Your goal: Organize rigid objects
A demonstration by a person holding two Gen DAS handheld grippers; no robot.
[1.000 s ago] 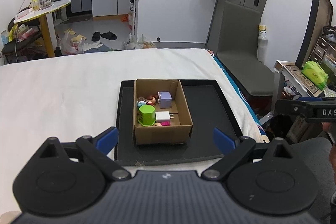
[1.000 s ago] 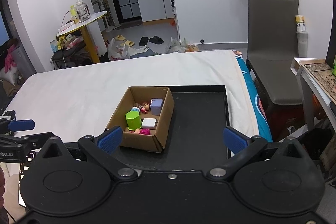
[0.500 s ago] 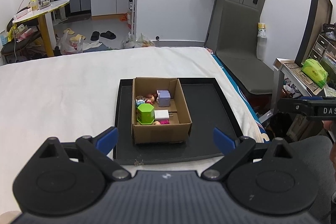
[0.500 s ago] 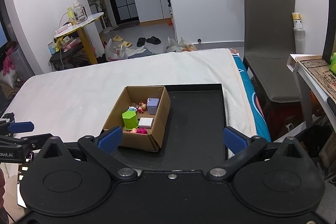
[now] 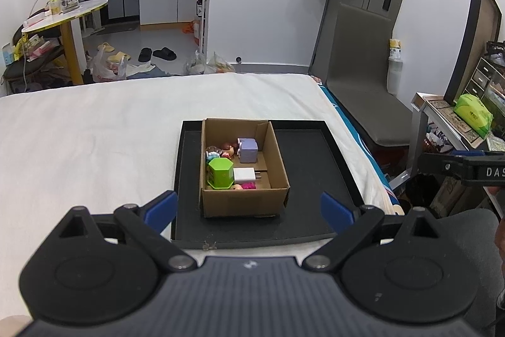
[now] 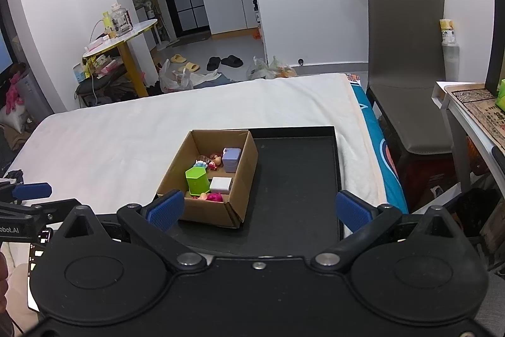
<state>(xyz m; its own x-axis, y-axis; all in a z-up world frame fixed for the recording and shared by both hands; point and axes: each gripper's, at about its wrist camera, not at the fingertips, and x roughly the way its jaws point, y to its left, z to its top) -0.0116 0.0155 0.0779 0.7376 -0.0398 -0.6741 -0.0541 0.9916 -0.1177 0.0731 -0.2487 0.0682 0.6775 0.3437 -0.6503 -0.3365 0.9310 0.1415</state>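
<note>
An open cardboard box (image 5: 244,201) (image 6: 240,179) stands on the left part of a black tray (image 5: 311,166) (image 6: 296,179) on the white bed. Inside lie a green hexagonal container (image 5: 220,172) (image 6: 197,179), a white charger (image 5: 243,175) (image 6: 220,184), a lilac cube (image 5: 247,150) (image 6: 231,159), small figurines (image 5: 221,150) and a pink piece (image 6: 214,197). My left gripper (image 5: 247,207) is open and empty, in front of the box. My right gripper (image 6: 257,209) is open and empty, above the tray's near edge.
The white bed (image 5: 94,131) spreads left of the tray. A grey chair (image 6: 407,84) and a desk (image 6: 467,103) stand to the right. A round yellow table (image 6: 123,37), bags and slippers are on the floor beyond the bed.
Both grippers have drawn back and up a little; the box and tray sit slightly farther and higher in both views. Both stay open.
</note>
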